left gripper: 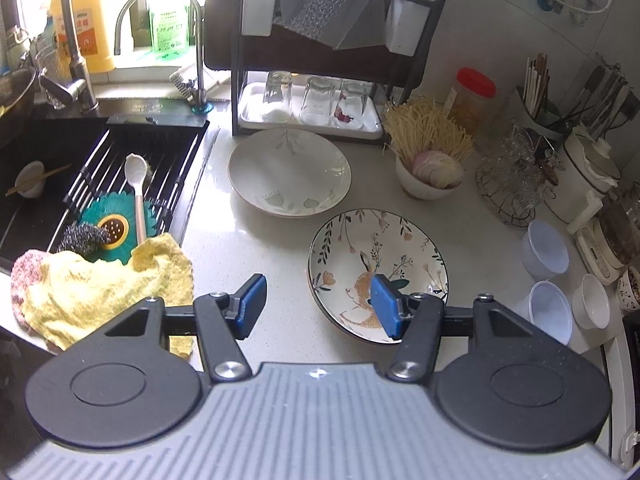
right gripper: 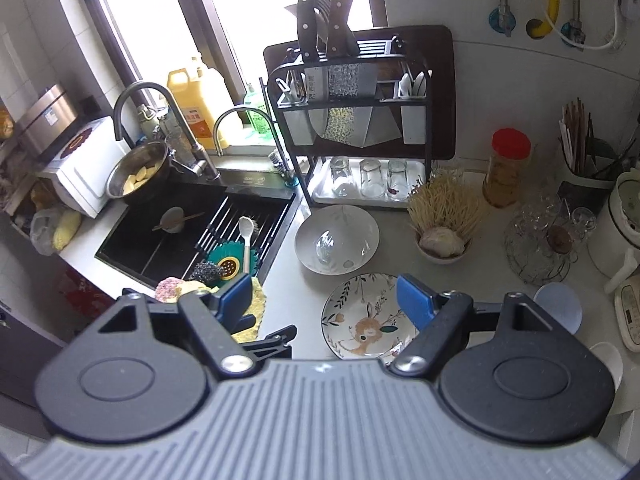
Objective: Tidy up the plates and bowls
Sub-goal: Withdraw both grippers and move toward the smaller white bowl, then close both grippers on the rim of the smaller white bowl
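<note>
A white plate with faint leaf prints lies on the pale counter in front of the dish rack. A floral rabbit plate lies nearer me, to its right. My left gripper is open and empty, hovering over the counter with its right finger above the rabbit plate's near edge. In the right wrist view my right gripper is open and empty, higher up, above the rabbit plate. The white plate lies beyond it. Small white bowls and lidded tubs stand at the right.
A black sink with a bowl and chopsticks, spoon, scrubber and yellow cloth is at the left. A black dish rack with upturned glasses stands behind. A noodle bowl, jar, wire basket and chopstick holder crowd the right.
</note>
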